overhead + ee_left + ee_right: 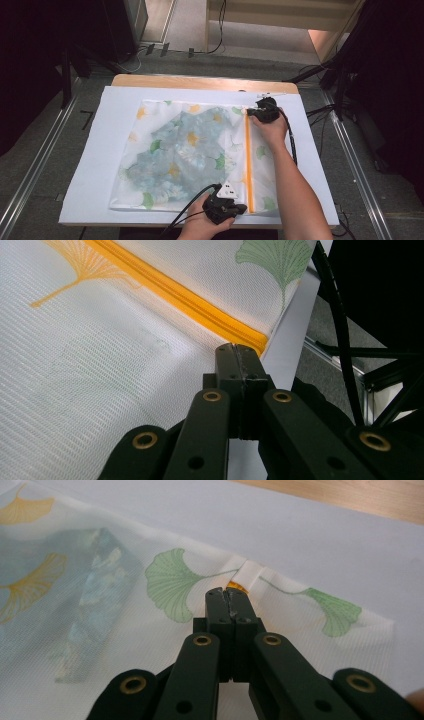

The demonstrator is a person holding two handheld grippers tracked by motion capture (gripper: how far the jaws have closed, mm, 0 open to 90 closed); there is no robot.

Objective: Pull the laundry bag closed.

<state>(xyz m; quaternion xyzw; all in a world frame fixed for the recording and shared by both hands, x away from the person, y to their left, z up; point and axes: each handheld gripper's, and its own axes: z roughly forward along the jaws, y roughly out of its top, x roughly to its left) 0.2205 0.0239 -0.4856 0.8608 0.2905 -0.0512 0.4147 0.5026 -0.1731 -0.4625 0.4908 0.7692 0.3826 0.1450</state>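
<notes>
A white mesh bag (150, 192) printed with ginkgo leaves lies flat on the white mat. A blue flowered garment (185, 145) shows through it. An orange zipper (247, 160) runs along the bag's right side, near to far. My left gripper (243, 208) sits at the zipper's near end, jaws shut on the bag's corner beside the zipper (190, 300). My right gripper (249, 113) is at the far end, shut on the orange zipper pull (235, 585) under a white fabric tab. The garment (95, 595) lies to its left.
The white mat (100, 150) covers a wooden table (200, 81). Cables trail from both grippers. Black stands and cables (345, 85) crowd the floor at the right, and metal rails (35, 165) run along both sides.
</notes>
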